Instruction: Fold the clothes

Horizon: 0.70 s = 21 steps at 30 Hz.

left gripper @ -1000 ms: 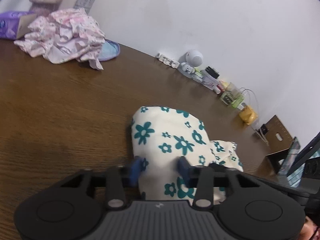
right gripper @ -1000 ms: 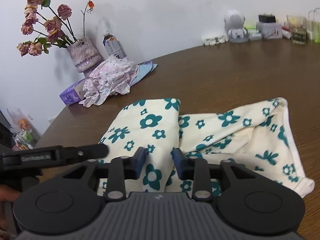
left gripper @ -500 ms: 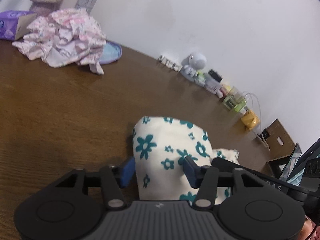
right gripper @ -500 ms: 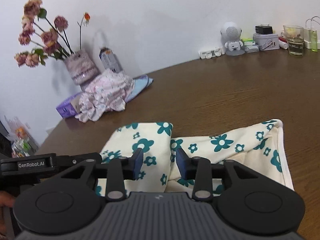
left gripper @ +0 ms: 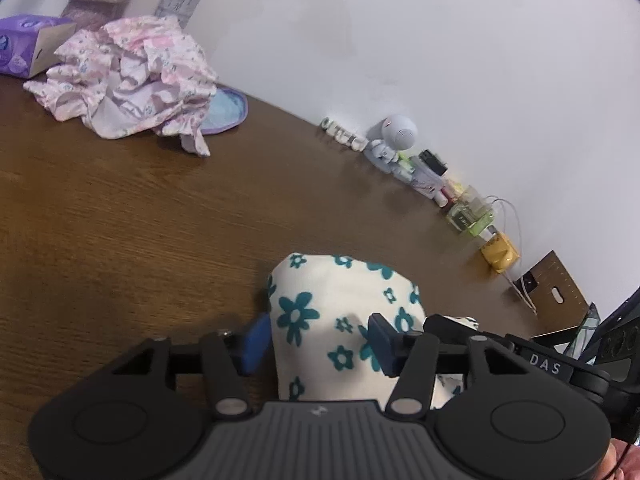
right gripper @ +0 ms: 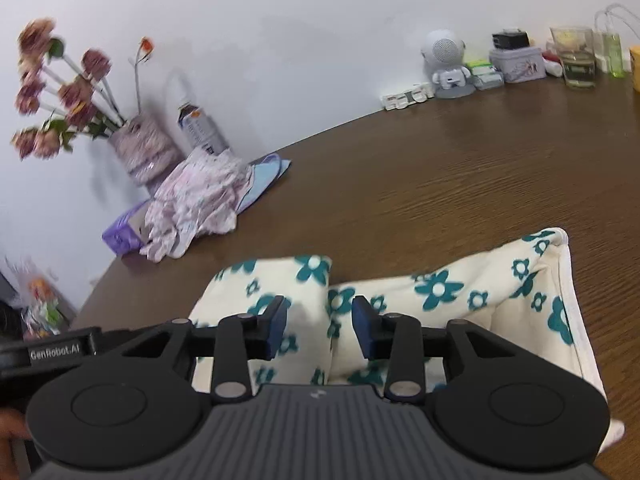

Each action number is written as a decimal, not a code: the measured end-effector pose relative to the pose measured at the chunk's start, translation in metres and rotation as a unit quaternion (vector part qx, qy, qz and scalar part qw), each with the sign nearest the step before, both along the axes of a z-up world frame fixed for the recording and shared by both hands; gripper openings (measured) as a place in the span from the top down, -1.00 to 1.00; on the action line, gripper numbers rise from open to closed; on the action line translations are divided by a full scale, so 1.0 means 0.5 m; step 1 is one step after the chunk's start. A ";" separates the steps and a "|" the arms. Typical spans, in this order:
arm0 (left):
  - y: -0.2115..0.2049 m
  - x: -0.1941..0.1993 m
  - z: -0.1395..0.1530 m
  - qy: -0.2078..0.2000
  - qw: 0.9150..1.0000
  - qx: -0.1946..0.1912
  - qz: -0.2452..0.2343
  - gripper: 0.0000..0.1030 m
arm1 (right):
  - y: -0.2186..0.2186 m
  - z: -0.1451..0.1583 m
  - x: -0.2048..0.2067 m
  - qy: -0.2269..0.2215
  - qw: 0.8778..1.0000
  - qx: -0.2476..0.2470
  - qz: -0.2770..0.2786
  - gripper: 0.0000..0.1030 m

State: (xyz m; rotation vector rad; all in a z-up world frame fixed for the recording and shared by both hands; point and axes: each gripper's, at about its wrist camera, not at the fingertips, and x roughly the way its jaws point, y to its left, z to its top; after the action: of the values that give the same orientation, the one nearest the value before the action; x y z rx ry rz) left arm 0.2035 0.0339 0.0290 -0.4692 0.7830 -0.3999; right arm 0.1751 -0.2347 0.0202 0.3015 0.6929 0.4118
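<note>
You've just released both claws, left claw (left gripper: 314,340) and right claw (right gripper: 318,326); the floral garment (right gripper: 440,292) beneath them lies folded on the bench (right gripper: 440,184).

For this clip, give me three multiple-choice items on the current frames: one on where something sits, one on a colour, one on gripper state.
1. Where does the crumpled pink garment lie on the table?
A. under the left gripper
B. at the far edge near the purple tissue box
C. on the floor

2. What colour are the flowers printed on the cream cloth?
A. teal
B. red
C. yellow

3. How do the left gripper and right gripper stand?
A. both clamped on cloth
B. only the left open
C. both open

Answers: 1 B, it touches the box by the wall. 2 A, teal on cream. 3 C, each view shows cloth through a wide gap between the blue pads.
</note>
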 end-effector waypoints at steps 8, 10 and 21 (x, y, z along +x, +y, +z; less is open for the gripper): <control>0.004 0.006 -0.007 0.000 1.000 -0.012 -0.008 0.24 | 0.008 -0.002 0.015 0.008 1.000 -0.001 0.000 0.59; 0.006 0.018 0.002 -0.008 1.000 -0.008 -0.003 0.02 | 0.011 -0.002 0.019 0.010 1.000 -0.001 0.000 0.53; 0.013 0.075 -0.010 0.005 0.999 -0.032 0.007 0.43 | 0.014 -0.012 0.081 0.029 0.999 0.023 -0.013 0.74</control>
State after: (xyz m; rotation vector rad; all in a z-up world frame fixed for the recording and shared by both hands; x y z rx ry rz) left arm 0.2409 0.0404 0.0239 -0.5366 0.7773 -0.4105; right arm 0.2154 -0.2279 0.0142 0.3675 0.7364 0.3959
